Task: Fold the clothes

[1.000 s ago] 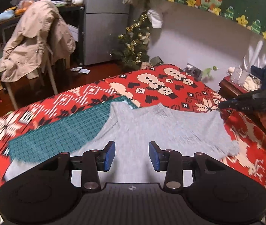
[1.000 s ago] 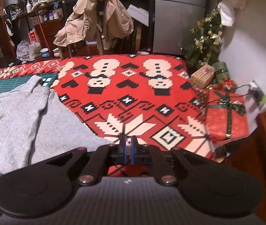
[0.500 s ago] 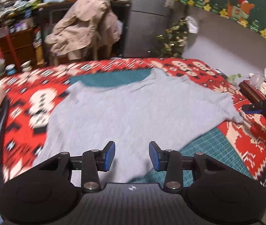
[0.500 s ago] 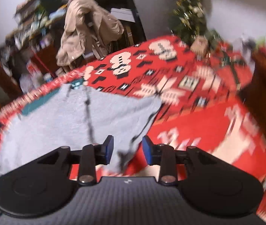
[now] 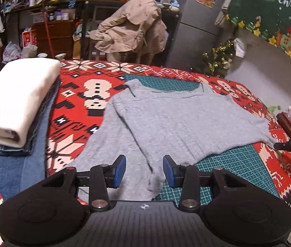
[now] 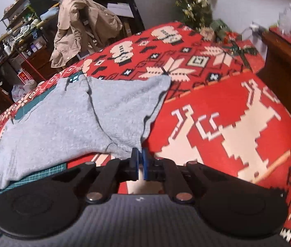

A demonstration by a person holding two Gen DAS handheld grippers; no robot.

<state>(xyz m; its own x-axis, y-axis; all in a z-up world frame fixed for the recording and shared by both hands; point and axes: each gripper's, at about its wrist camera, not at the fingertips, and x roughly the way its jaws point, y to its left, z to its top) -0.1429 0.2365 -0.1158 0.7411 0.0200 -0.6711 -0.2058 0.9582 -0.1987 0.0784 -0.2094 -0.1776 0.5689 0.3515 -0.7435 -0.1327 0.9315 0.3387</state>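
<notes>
Grey sweater (image 5: 176, 121), flat, lightly creased

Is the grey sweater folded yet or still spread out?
Spread out: the grey sweater lies flat, both sleeves extended. The right tongs pinch one sleeve end; the left tongs are open above it.

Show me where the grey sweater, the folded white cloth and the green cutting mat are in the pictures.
grey sweater (image 5: 176, 123), left wrist view, middle of its body.
folded white cloth (image 5: 16, 96), left wrist view, its top face.
green cutting mat (image 5: 238, 164), left wrist view, bare part near the sweater's hem.
</notes>
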